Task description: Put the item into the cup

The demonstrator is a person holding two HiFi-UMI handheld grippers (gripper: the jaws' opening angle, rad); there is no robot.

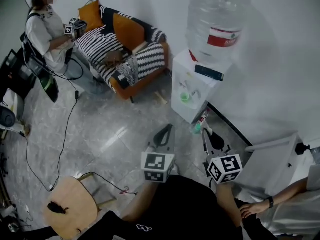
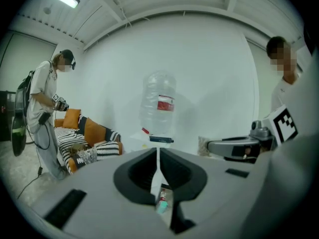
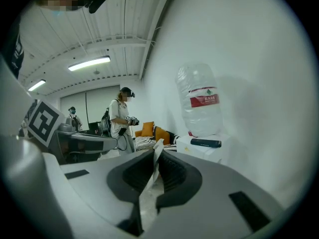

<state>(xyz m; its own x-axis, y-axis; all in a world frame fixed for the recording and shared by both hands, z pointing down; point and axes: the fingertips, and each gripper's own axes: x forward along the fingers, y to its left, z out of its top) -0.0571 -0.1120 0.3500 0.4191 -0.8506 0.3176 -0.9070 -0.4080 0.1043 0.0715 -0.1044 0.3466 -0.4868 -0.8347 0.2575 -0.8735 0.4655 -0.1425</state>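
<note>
Ahead, the dispenser point(image 1: 192, 91) holds a green cup point(image 1: 185, 97) in its recess. The left gripper point(image 1: 168, 128) is closed and empty. The right gripper point(image 1: 204, 130) pinches a thin white item point(image 3: 157, 151). Being limp, the item may catch the cup's rim and drop.

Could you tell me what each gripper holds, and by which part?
The right gripper pinches a thin white item by its lower end; the tip sticks out. The left gripper holds nothing.

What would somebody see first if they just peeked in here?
The giant clear water bottle on its white dispenser by the wall, then the stripy sofa with orange cushions to its left. Up close, the right gripper is shut on a thin white item.
</note>
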